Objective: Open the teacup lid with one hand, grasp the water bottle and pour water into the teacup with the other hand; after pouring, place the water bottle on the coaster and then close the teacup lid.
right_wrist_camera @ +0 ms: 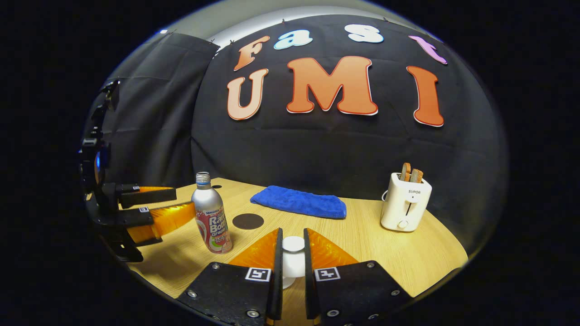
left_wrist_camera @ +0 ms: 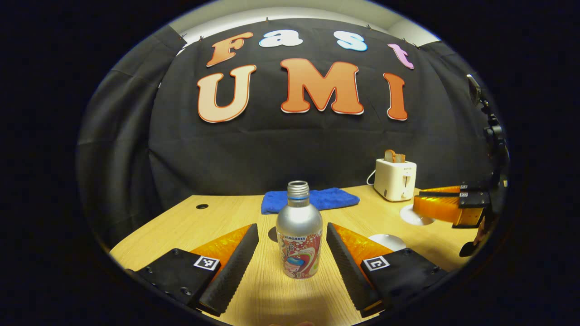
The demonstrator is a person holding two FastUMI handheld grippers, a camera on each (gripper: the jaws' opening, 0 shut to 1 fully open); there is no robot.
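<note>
- In the left gripper view, the left gripper had its fingers spread wide, one on each side of the water bottle, with a gap on both sides and neither finger touching it.
- The water bottle stood upright on the wooden bench, its cap off and its threaded neck bare.
- Just behind the bottle, a dark round coaster lay flat on the bench, well seen in the right gripper view.
- In the right gripper view, the right gripper had its fingers brought close together around the white teacup lid; whether both pressed on it could not be told.
- The teacup stood between those fingers, mostly hidden by them.
- In the left gripper view, two white round items lay on the bench to the right of the bottle, too unclear to name.
- Farther back, a blue cloth lay folded near the bench's far edge.
- To the right of it, a white toaster stood with bread slices poking out of its slots.
</note>
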